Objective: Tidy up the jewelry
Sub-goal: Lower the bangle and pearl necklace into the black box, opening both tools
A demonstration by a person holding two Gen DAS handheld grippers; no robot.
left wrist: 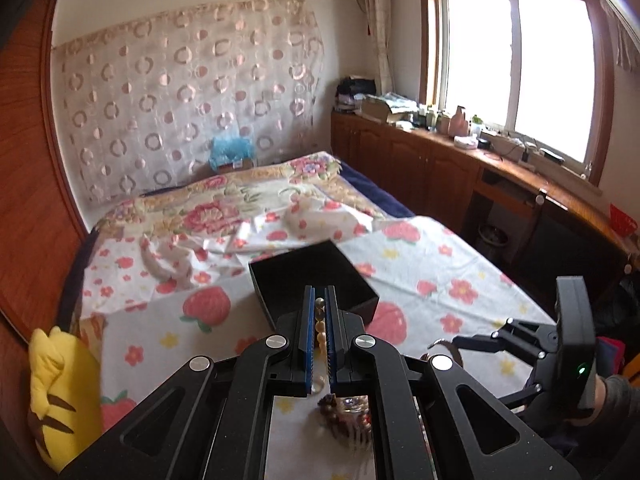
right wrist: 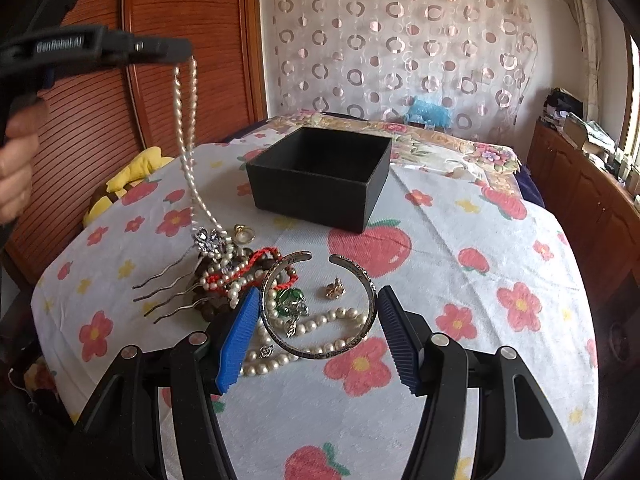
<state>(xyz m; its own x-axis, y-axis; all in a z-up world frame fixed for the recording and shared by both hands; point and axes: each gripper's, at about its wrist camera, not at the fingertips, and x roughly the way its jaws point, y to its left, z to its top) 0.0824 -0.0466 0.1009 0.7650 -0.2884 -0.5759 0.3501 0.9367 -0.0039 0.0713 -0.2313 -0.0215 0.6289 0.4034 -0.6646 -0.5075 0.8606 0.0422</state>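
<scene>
Upper left of the right wrist view, the left gripper point(right wrist: 176, 50) pinches a long white pearl necklace point(right wrist: 186, 128). Its lower end hangs in the tangled jewelry pile point(right wrist: 236, 276), left of centre, and may drag pieces. The right gripper point(right wrist: 316, 336) gapes wide around a silver cuff bangle point(right wrist: 320, 308); the open black box point(right wrist: 320, 172) sits centre.

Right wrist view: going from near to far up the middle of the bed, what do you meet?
Right gripper → silver cuff bangle → small gold flower earring → black open box → floral quilt → blue fluffy item → circle-patterned curtain.
</scene>
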